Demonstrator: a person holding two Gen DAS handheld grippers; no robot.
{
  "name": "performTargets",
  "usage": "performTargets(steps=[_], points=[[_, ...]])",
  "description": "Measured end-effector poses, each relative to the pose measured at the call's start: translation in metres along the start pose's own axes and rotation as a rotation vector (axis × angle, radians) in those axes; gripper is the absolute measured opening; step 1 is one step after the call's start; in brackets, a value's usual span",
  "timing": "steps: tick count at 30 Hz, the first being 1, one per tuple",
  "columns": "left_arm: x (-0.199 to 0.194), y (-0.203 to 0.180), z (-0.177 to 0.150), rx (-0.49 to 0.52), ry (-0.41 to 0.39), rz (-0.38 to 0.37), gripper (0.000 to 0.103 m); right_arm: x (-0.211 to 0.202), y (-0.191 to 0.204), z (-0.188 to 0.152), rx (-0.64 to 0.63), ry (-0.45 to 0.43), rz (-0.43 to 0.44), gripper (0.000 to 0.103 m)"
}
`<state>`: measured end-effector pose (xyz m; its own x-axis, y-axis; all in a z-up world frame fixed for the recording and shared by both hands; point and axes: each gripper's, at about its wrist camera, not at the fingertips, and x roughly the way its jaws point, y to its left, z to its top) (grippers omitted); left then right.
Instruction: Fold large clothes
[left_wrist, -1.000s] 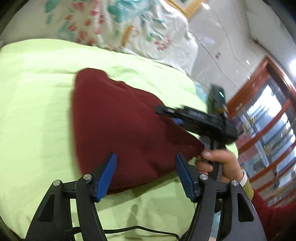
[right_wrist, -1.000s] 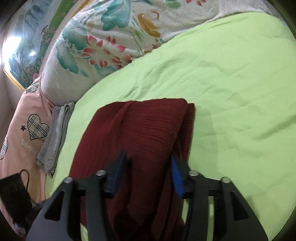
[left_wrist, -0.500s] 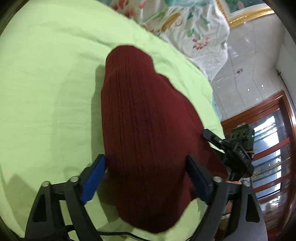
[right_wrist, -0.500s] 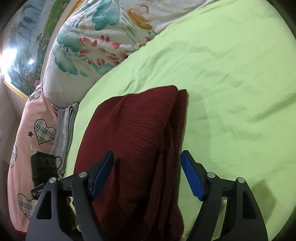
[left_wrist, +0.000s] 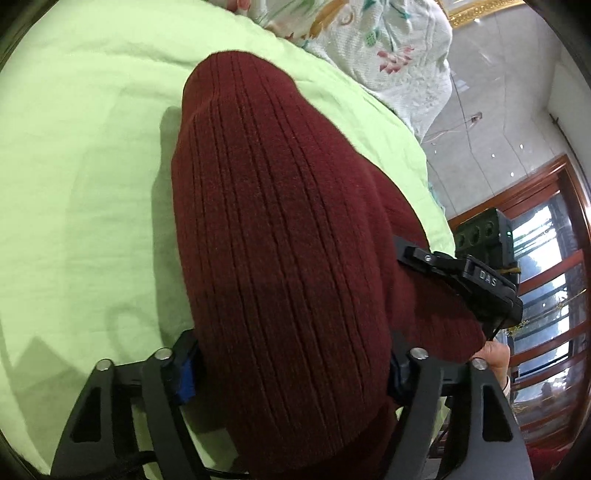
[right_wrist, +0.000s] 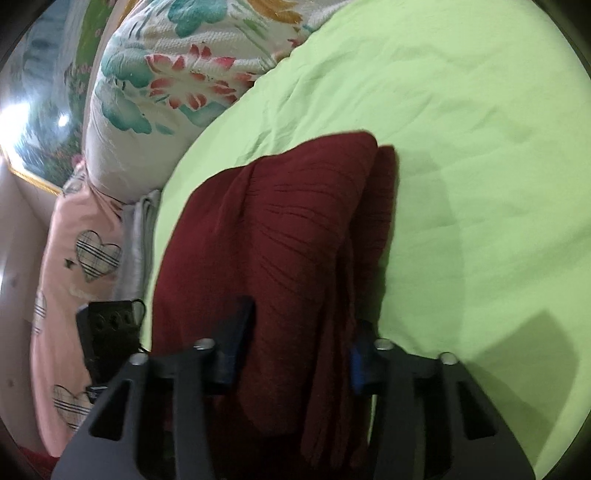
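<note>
A dark red ribbed sweater (left_wrist: 277, 221), folded into a thick bundle, lies on a lime green bed sheet (left_wrist: 81, 166). My left gripper (left_wrist: 290, 365) straddles its near end, and its jaws are closing with the blue pads against both sides of the bundle. In the right wrist view the same sweater (right_wrist: 280, 229) shows stacked layers along its right edge. My right gripper (right_wrist: 295, 343) is closing on its near end, pads pressed into the knit. The right gripper's body (left_wrist: 461, 280) shows at the sweater's right side, a hand (left_wrist: 495, 354) behind it.
A floral quilt (right_wrist: 177, 81) lies bunched at the head of the bed. A pink pillow with plaid hearts (right_wrist: 66, 258) and a grey folded cloth (right_wrist: 136, 240) lie to the left. The bed's edge, a tiled floor and a wooden window frame (left_wrist: 554, 258) are on the right.
Both grippers opened wider, then narrowed onto the sweater. The left one came down and forward over the sweater's end; the right one sank a little, deeper into the bundle.
</note>
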<state>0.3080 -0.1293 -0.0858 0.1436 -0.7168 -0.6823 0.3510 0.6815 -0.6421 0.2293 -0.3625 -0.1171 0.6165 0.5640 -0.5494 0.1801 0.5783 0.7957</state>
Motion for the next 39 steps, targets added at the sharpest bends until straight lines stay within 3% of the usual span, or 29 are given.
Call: performTargets(steps=[5,11,23,29,31,35,39], points=[[-0.017,-0.009,-0.006,0.028,-0.047,0.013,0.062,-0.010,0.020,-0.007,-0.047,-0.036,-0.006,0.032],[-0.066,-0.005,-0.018,0.017,-0.100,0.026,0.061,-0.004,0.056,-0.012,-0.101,-0.044,0.046,0.030],[-0.201,0.066,-0.031,-0.033,-0.264,0.183,0.061,0.100,0.157,-0.017,-0.253,0.024,0.220,0.030],[-0.195,0.123,-0.051,-0.138,-0.241,0.201,0.065,0.143,0.155,-0.030,-0.260,0.096,0.143,0.031],[-0.195,0.125,-0.053,-0.140,-0.255,0.182,0.068,0.145,0.147,-0.031,-0.236,0.102,0.145,0.032],[-0.187,0.119,-0.049,-0.116,-0.247,0.214,0.072,0.145,0.140,-0.031,-0.226,0.110,0.133,0.035],[-0.186,0.114,-0.046,-0.133,-0.244,0.221,0.074,0.146,0.143,-0.029,-0.213,0.110,0.111,0.046]])
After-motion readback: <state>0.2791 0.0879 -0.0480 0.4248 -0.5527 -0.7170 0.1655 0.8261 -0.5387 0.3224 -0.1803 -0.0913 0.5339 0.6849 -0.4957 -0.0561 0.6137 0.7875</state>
